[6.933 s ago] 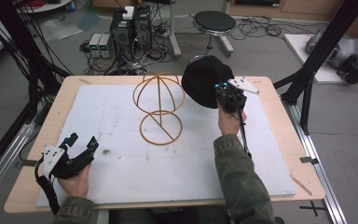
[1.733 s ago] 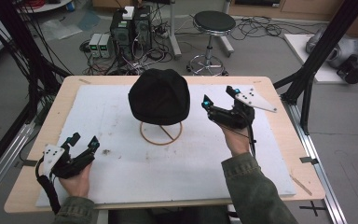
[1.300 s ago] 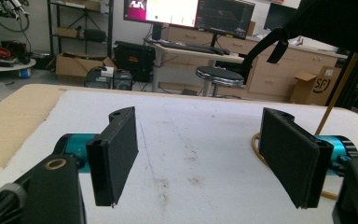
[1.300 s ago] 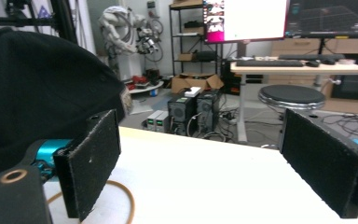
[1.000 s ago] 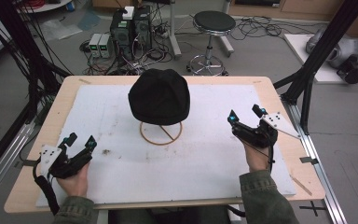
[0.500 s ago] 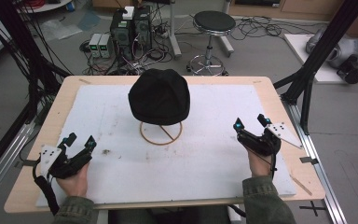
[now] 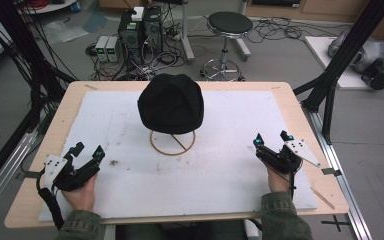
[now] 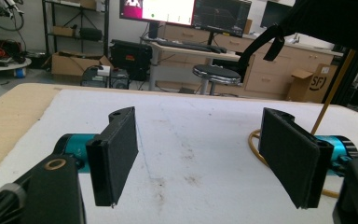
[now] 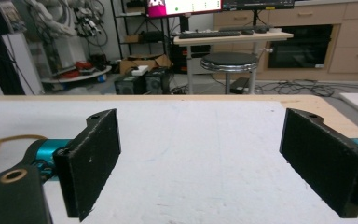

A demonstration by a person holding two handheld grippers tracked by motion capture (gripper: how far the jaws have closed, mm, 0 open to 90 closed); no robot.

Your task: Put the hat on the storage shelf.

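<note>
Both pairs of fingers are spread wide, with nothing held between them. The left gripper (image 7: 86, 155) is rested at the near left of the white mat (image 7: 220, 165), the right gripper (image 7: 271, 141) at its near right, each gripped by a hand. Well apart from both, at the far middle of the tabletop (image 7: 300, 107), a black cap (image 7: 171, 104) is seated on a thin wire stand (image 7: 172, 142), whose ring base lies on the mat.
</note>
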